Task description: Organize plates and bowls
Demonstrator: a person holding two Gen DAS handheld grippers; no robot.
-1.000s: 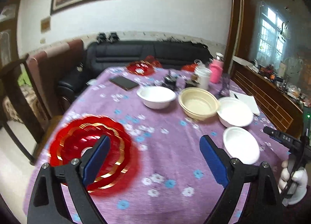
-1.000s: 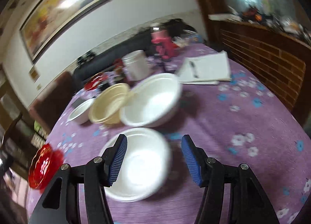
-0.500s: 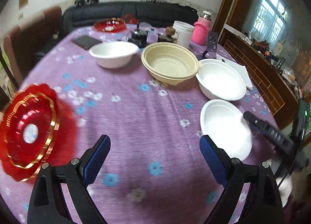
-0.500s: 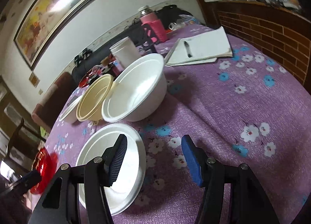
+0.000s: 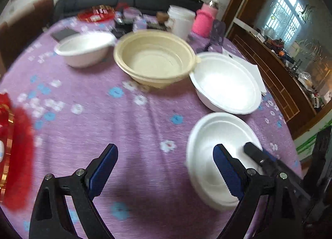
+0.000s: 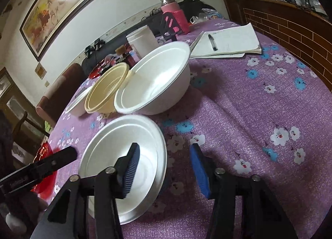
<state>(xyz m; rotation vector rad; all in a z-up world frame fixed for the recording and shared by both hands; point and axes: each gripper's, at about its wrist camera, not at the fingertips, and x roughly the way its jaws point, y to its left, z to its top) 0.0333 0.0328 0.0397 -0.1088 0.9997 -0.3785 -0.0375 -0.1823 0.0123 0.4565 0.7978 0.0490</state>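
A shallow white foam plate [image 6: 108, 145] [image 5: 207, 139] lies near the front of the purple flowered tablecloth [image 6: 249, 104]. My right gripper [image 6: 164, 147] straddles its right rim, one pad over the plate's inside and the other over the cloth. Its jaws are closing and neither pad touches the rim. My left gripper [image 5: 165, 147] hangs open over bare cloth just left of the plate, with nothing in it. Behind stand a large white bowl [image 5: 226, 83] [image 6: 157, 81], a beige bowl [image 5: 155, 66] and another white bowl [image 5: 85, 49]. A red scalloped plate [image 5: 14, 149] sits at the left edge.
A notebook with a pen [image 6: 226, 39], a pink flask [image 6: 174, 15] and a white tub [image 6: 143, 42] stand at the back. A second red plate [image 5: 95, 14] lies far back. A wooden ledge [image 6: 290, 23] runs along the right, chairs on the left.
The left gripper swung right and down, from over the red plate to beside the white plate. The right gripper sank onto the plate's rim and its jaws narrowed.
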